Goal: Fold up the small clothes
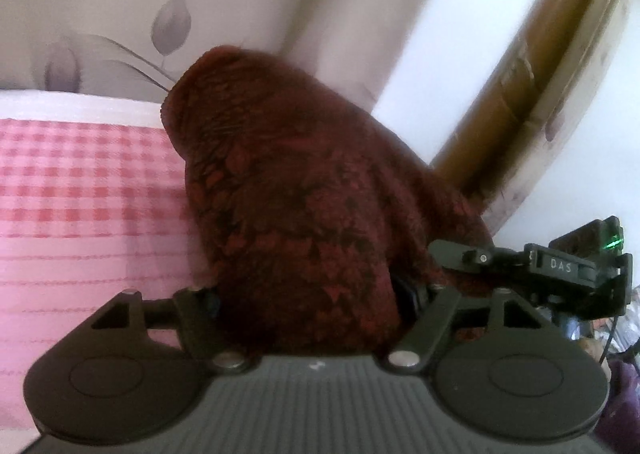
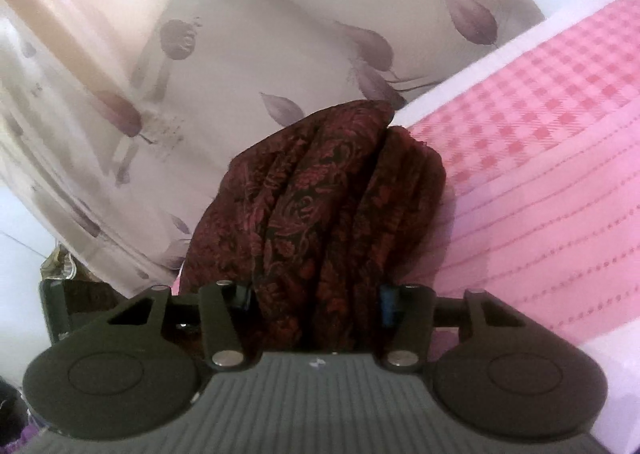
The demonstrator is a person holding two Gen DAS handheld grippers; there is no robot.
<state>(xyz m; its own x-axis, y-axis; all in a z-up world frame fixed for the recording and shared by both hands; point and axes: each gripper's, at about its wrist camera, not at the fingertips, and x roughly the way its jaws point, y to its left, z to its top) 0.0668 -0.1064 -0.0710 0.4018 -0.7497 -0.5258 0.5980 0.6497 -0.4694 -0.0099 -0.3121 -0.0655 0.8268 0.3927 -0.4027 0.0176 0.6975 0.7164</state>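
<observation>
Step in hand, as judged: lifting and gathering of the garment ahead of a fold

- Dark red paisley cloth: bunched, filling the centre of both frames, raised above the pink checked bedcover
- Left gripper: fingers part-way together, cloth packed between them; actual pad pressure hidden under the fabric (cannot tell from this view)
- Right gripper: fingers part-way together and clamped on a thick pleated bundle of the same cloth, fabric filling the gap from one blue-edged pad to the other

Next move, as judged: drawing both grips apart to spread the cloth flat over the bedcover, then bringing one edge over the other. Even tension needed, since thin fabric slips from a loose pinch

View differences:
- Left wrist view only: right gripper body at lower right of the frame, with a green light; brown wooden frame at upper right
- Right wrist view only: separate pleats and the paisley print in sharp detail; leaf-print curtain across the upper left
</observation>
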